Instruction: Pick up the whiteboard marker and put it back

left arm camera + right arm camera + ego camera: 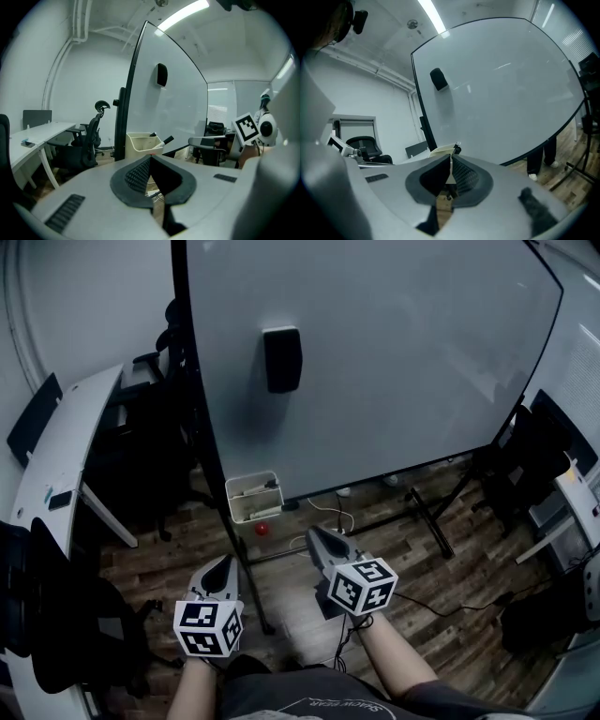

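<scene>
Closest to you, low at about 6 o'clock, both hands carry their tools out ahead of your body. The left tool (223, 566) sits toward 11 o'clock. Its own view shows the tips pressed together with nothing between them, so it is clenched and empty. The right tool (316, 538) reaches a little farther, toward 1 o'clock. Its pads also meet at the tip, so it is clenched on nothing too. With both carried shut and aimed forward, this looks like an approach rather than a grasp. You would have to release a tool before it could take anything.

Beyond the tips, the wood floor (422, 559) carries loose cables and a small red object (262, 529). I cannot tell what that is.

Just past it at 12 o'clock, a white bin (138, 143) hangs on the dark frame post at the board's left edge. The whiteboard marker (167, 139) lies in this bin, leaning on the rim with its black cap poking up and out to the right. That angle probably leaves the cap end easiest to pinch. At least one more pen lies beside it, so pick your target carefully.

Behind the bin stands the whiteboard (394, 362), blank, with a black eraser (282, 359) stuck high on it at 12 o'clock.

Off at 9 to 10 o'clock, a white table (66, 456) runs along the wall, well apart from the job.
</scene>
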### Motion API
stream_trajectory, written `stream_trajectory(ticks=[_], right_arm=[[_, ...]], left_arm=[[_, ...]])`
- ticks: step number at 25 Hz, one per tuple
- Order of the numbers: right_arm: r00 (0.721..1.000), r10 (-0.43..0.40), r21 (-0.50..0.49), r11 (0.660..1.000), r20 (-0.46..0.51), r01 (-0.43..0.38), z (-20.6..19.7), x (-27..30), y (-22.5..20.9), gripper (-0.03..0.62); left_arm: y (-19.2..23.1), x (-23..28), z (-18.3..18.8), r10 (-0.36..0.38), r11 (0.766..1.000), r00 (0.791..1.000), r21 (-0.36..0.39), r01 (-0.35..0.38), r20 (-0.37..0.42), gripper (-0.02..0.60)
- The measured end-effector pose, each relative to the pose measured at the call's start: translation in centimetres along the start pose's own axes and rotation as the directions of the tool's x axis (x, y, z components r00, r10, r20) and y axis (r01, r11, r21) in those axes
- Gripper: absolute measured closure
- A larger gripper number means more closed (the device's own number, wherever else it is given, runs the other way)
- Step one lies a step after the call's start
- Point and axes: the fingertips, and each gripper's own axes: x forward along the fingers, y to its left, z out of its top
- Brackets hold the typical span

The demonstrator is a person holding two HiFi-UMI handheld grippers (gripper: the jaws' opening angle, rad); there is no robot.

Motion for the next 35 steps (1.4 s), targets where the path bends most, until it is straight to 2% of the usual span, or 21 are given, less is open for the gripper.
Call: stream_trajectory(ticks=[4, 12, 13, 15, 18, 28, 34, 35], right_arm=[[1.0, 0.02, 0.021, 1.0, -0.018, -0.02, -0.4, 1.7, -0.1, 0.568], [1.0, 0.009, 0.055, 0.998, -0.01, -0.008, -0.4, 4.2, -1.2, 0.565], [1.0, 0.016, 0.062, 0.998, -0.011, -0.015, -0.5, 4.5, -1.2, 0.555], [0.999, 0.037, 0.082, 0.996, -0.015, -0.036, -0.6, 5.2, -1.0, 0.474], [0.998, 0.053, 0.095, 0.994, -0.027, -0.05, -0.8, 6.3, -0.7, 0.461], [0.999, 0.036, 0.134, 0.99, 0.002, -0.036, -0.3, 8.7, -0.9, 0.459], [1.0, 0.013, 0.07, 0.997, 0.002, -0.013, 0.0, 9.1, -0.8, 0.462], [1.0, 0.015, 0.063, 0.998, 0.002, -0.015, 0.0, 9.0, -0.8, 0.488]], left_arm=[[0.6, 1.2, 0.4, 0.005, 1.0, 1.0, 0.006, -0.005, -0.01, 0.568], [2.7, 3.8, 0.8, 0.005, 1.0, 1.0, 0.001, -0.005, -0.014, 0.568], [2.9, 4.1, 0.8, 0.002, 1.0, 1.0, 0.002, -0.002, -0.014, 0.568], [3.4, 4.8, 0.9, -0.004, 1.0, 1.0, 0.003, 0.004, -0.017, 0.568], [4.1, 5.6, 0.9, -0.013, 1.0, 1.0, 0.004, 0.013, -0.026, 0.568], [5.6, 6.9, 0.8, -0.038, 0.999, 0.998, -0.008, 0.038, -0.041, 0.568], [5.8, 7.1, 0.7, -0.047, 0.999, 0.998, -0.006, 0.047, -0.046, 0.568], [5.8, 7.1, 0.6, -0.049, 0.999, 0.998, -0.005, 0.049, -0.047, 0.568]])
